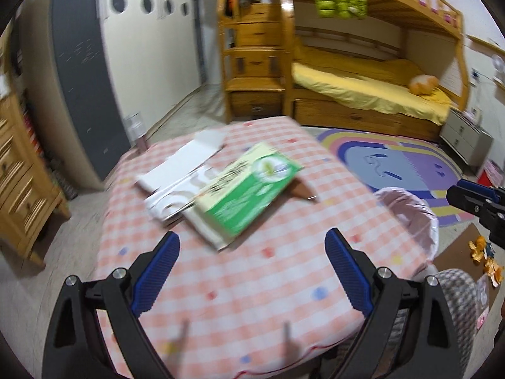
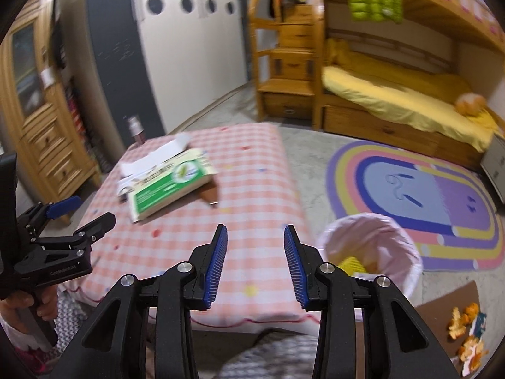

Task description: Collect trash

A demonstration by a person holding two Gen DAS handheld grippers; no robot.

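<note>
Left gripper (image 1: 252, 246) and right gripper (image 2: 255, 252), fingers apart and empty, above the checked desk (image 2: 252, 189); green box (image 1: 249, 189) on papers; lined bin (image 2: 372, 249) beside the desk.

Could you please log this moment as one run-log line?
left gripper: open, empty | right gripper: open, empty | box: on table | peels: on floor | bin: beside table

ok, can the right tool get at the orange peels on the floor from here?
Probably yes. The right tool is open and empty, and the orange peels lie exposed on brown cardboard just right of the bin, nothing over them. It points at the table now, so it must swing right and down.
</note>
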